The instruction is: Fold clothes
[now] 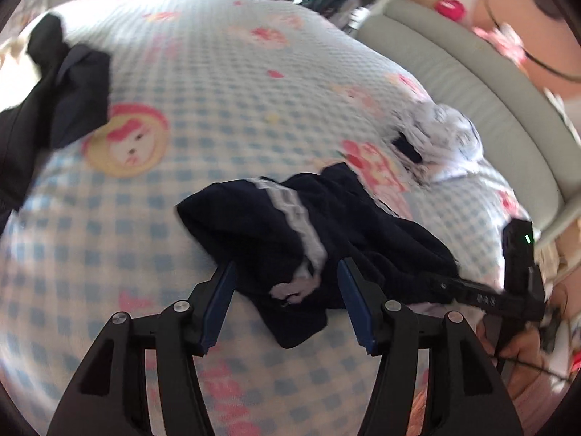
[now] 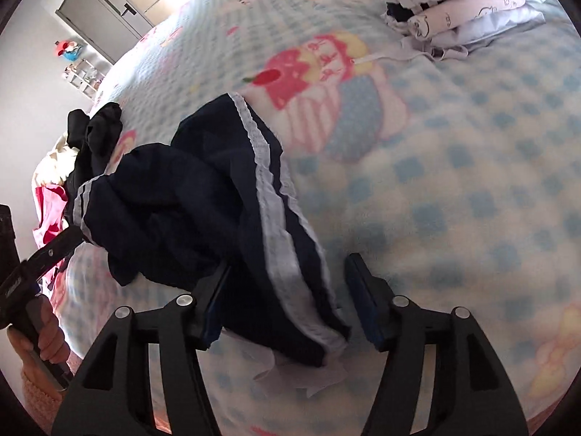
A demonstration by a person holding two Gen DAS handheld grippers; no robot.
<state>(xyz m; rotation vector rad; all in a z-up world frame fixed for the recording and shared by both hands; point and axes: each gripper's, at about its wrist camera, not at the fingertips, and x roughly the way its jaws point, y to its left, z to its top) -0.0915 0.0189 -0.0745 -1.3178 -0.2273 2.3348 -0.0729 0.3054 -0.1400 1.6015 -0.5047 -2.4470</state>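
Left claw (image 1: 287, 305) and right claw (image 2: 287, 303) both stand wide, straddling the navy shorts (image 1: 290, 232) crumpled on the bed (image 1: 203, 83). Judged light, limp, slippery; best pinched along the white-striped side seam (image 2: 276, 203).

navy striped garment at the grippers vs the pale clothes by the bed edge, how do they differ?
The navy garment is dark with white stripes; the pale clothes are white or light pink, some with small prints. The navy garment lies crumpled and unfolded; the pale clothes sit folded in a stack. The navy garment lies between the open fingers of both the left gripper and right gripper; the pale clothes lie far from both. Both rest on the checked blanket.
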